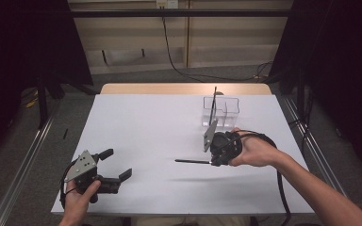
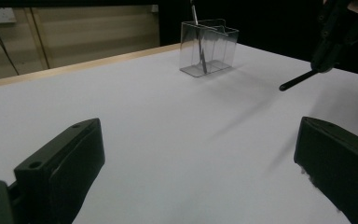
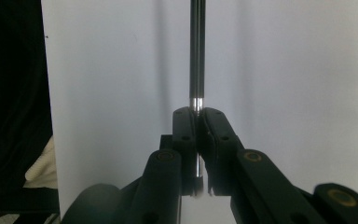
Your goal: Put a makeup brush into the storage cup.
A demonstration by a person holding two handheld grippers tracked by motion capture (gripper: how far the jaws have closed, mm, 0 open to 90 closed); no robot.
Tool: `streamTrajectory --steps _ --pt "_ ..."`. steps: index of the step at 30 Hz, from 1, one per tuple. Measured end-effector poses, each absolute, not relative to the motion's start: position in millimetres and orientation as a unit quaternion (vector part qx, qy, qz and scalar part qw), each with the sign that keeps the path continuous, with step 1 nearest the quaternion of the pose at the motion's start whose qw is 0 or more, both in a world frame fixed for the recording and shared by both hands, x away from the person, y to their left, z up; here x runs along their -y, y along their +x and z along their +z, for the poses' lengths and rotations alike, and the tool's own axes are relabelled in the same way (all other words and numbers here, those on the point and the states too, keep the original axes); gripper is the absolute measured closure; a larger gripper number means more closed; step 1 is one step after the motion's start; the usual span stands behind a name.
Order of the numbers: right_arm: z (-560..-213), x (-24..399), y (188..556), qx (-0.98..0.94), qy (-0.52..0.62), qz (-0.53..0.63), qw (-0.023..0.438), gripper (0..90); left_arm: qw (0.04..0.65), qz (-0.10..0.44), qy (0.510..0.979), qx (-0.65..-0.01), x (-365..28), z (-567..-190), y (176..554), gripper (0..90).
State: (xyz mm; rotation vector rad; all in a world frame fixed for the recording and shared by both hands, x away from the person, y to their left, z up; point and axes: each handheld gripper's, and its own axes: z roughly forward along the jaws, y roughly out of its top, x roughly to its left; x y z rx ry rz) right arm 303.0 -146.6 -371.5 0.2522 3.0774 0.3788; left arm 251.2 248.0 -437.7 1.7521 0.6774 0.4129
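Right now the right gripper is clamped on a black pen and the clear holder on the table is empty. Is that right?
Not quite. The right gripper is clamped on the black pen, but the clear holder is not empty: the left gripper view shows another pen standing inside it.

The worktop is a rectangular surface covered in plain white, with a strip of bare light wood showing along its far edge. It stands on a grey floor, where dark cables trail beyond the far end. Directly on the white surface, toward the far right, stands a clear plastic holder with open compartments; a thin dark rod stands nearly upright in one of them.
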Motion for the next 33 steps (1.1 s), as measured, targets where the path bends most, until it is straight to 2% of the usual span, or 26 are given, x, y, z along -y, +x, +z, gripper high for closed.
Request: streamTrajectory --steps 11,18,24,28,33 --pt "-374 141 304 -0.99 0.07 0.121 0.009 83.9 0.563 0.157 0.768 -0.261 -238 -415 253 1.8" --pt "-375 140 304 -0.99 0.062 0.128 0.009 83.9 0.578 0.155 0.761 -0.251 -233 -401 255 1.8" --pt "-378 136 304 -0.991 0.055 0.122 0.002 83.9 0.559 0.141 0.786 -0.222 -224 -384 260 1.9" --pt "-379 134 304 -0.991 0.058 0.12 0.0 83.9 0.547 0.151 0.798 -0.201 -215 -371 265 2.0" --pt "-379 132 304 -0.991 0.052 0.123 -0.001 83.9 0.527 0.129 0.819 -0.187 -198 -371 273 1.9"
